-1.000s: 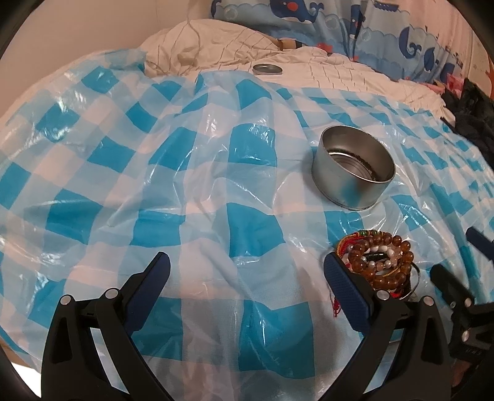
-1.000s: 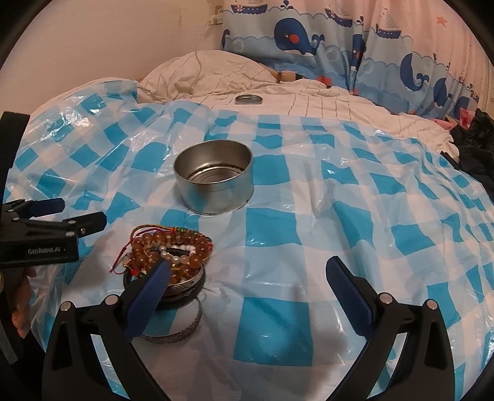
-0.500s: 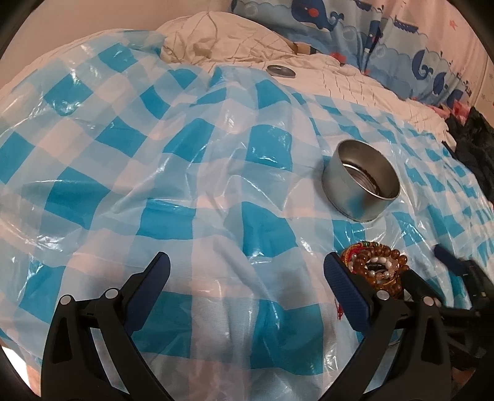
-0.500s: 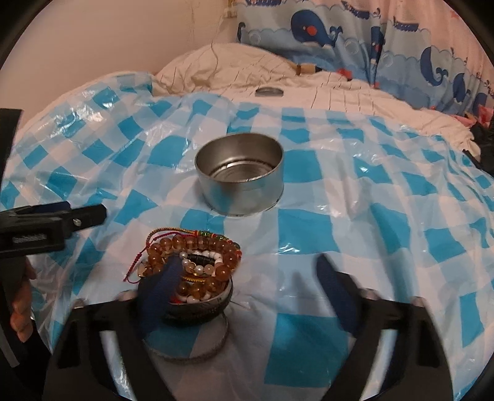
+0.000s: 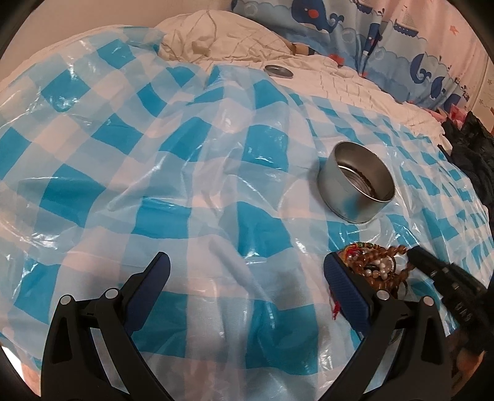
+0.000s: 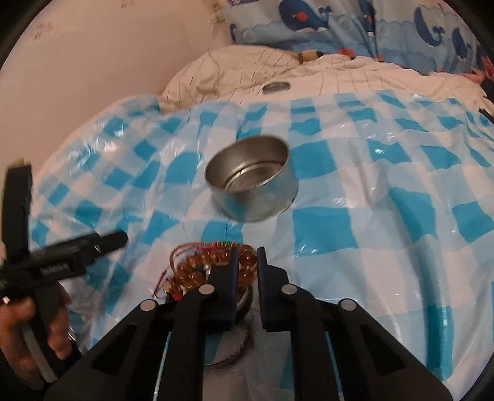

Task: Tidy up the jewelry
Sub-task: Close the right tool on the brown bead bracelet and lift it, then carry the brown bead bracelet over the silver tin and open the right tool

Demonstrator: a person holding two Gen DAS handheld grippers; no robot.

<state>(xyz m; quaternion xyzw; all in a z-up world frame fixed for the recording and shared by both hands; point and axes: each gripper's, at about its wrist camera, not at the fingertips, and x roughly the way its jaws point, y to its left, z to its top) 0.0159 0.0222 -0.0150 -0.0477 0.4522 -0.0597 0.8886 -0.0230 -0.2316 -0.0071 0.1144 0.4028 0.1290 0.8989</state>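
The working surface is a bed covered by a glossy plastic sheet [image 5: 129, 172] in a blue-and-white check, wrinkled and lumpy throughout. Beyond the sheet lies a cream quilt [image 6: 355, 77] with thin grid lines, bunched into a mound at the left. A plain pale wall [image 6: 108, 49] stands at the left; a curtain [image 6: 355, 24] printed with blue whales hangs along the back. Dark clothing [image 5: 472, 154] is heaped at the far right edge in the left wrist view.

Count, left to right:
- One left gripper [image 5: 247, 277], held in a person's hand [image 6: 27, 333]. Its jaws stand wide apart over bare sheet; nothing lies between them.
- One pile of bracelets [image 6: 210, 265]: amber-brown bead strands, a strand with white beads, red cord, resting on dark and metal bangles. It lies on the sheet near the camera, short of the tin.
- One right gripper [image 6: 247, 256]. Its jaws have just been closing and now stand nearly together, pinching an amber bead strand at the right side of the pile.
- One round metal tin [image 6: 253, 182], open, upright, apart from the pile.
- One metal lid [image 6: 276, 86], flat on the quilt, well apart from the tin.
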